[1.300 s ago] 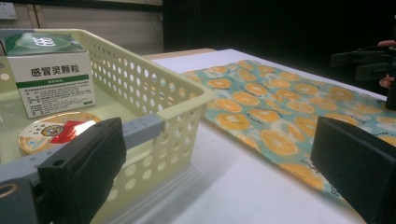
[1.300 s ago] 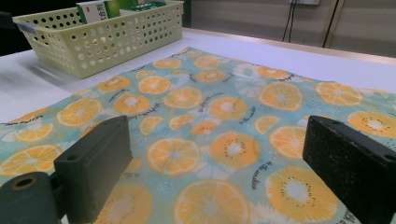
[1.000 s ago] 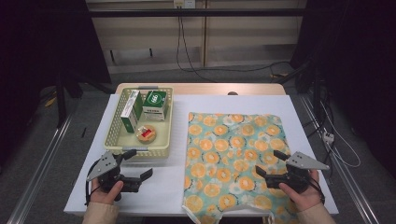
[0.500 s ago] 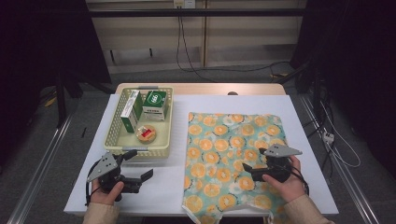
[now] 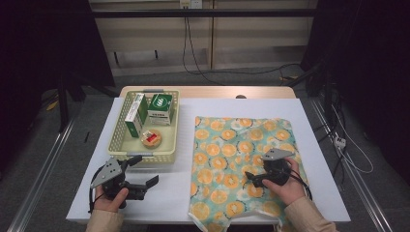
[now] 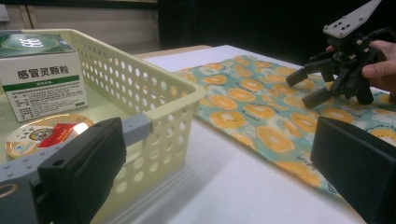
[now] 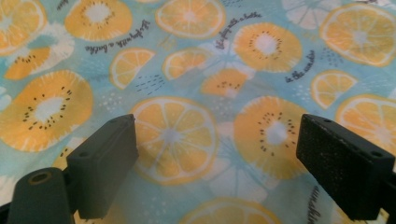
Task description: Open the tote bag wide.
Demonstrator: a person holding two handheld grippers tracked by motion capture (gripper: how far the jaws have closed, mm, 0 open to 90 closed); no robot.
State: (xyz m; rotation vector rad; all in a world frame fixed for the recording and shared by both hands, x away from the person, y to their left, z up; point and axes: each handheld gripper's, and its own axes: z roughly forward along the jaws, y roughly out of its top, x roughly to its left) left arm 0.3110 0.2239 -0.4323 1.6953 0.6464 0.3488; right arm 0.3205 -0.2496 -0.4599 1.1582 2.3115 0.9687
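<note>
1. Cloth [image 5: 244, 166] lies flat on the right half of the worktop [image 5: 167, 195], near edge at the worktop's front edge. Right gripper [image 5: 255, 180] hangs over its lower middle, jaws wide open, holding nothing; in the right gripper view we see print between the pads, no fold.
2. Risk: closing on flat fabric. We'd judge the pads skid or pinch a shallow ridge that slips out on the lift.
3. Risk: grabbing mid-cloth rather than an edge or corner. It would likely bunch, not fold cleanly.
4. Left gripper [image 5: 144, 172] sits off the cloth on bare worktop, jaws also wide open and empty, just in front of the basket [image 5: 170, 145]. A careless swing could knock the basket and tip the boxes [image 5: 147, 112].
5. Dragging could pull the cloth off the front edge.
</note>
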